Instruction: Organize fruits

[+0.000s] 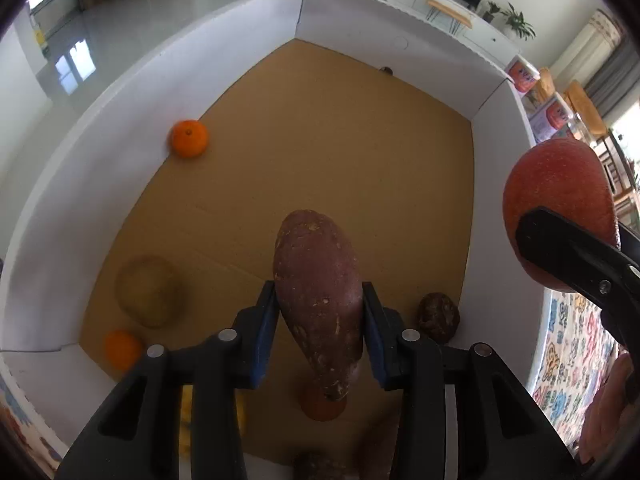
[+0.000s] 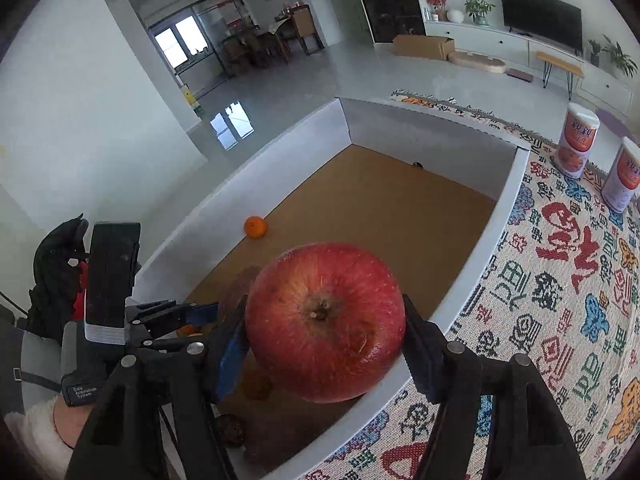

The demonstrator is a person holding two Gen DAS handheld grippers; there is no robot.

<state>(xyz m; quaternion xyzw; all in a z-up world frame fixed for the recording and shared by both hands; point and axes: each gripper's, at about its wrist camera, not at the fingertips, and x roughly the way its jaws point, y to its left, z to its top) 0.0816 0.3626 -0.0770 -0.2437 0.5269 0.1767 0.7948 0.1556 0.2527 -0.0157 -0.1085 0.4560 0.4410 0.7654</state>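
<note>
My left gripper (image 1: 319,312) is shut on a purple-red sweet potato (image 1: 318,280) and holds it above the brown floor of a white-walled box (image 1: 224,80). My right gripper (image 2: 325,340) is shut on a red apple (image 2: 325,320), held over the box's near right wall (image 2: 460,320); the apple also shows at the right in the left wrist view (image 1: 560,200). An orange (image 1: 189,138) lies by the left wall, also seen in the right wrist view (image 2: 255,227). A second orange (image 1: 122,350) sits in the near left corner.
A yellowish round fruit (image 1: 149,296) and a dark wrinkled fruit (image 1: 439,317) lie on the box floor. More fruit lies under my left gripper. A patterned cloth (image 2: 560,300) covers the table to the right, with two cans (image 2: 580,144) at its far edge.
</note>
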